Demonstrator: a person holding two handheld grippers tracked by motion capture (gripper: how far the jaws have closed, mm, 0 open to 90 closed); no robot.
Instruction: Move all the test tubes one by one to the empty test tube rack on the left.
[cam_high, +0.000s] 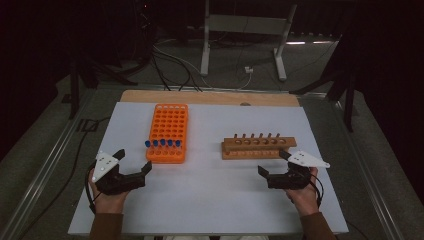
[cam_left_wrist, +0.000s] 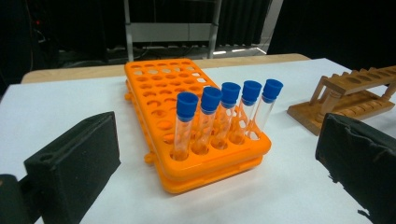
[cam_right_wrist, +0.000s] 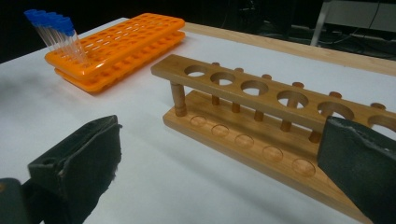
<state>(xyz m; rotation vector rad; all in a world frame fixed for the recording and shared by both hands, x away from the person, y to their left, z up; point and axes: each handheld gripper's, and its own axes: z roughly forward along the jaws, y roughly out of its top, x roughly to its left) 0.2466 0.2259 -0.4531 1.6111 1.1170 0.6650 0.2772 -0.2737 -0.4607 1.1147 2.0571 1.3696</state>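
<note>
You were between grasps: your left gripper (cam_high: 134, 166) sat at the lower left, jaws wide and empty, facing the five blue-capped tubes (cam_left_wrist: 224, 116) in the orange rack (cam_high: 168, 133) at centre-left of the counter (cam_high: 215, 200). Your right gripper (cam_high: 274, 164), equally open and empty, waited by the wooden rack (cam_high: 258, 147) at centre-right. The next move probably called for closing on one tube's cap without knocking its neighbours.

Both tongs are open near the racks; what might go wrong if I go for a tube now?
1. The five blue-capped tubes stand packed in one row of the orange rack; the wide-open left tongs may knock a neighbour.
2. The light-looking rack might lift or slide with the tube.
3. The wooden rack sits right before the right tongs, which may nudge it.
</note>
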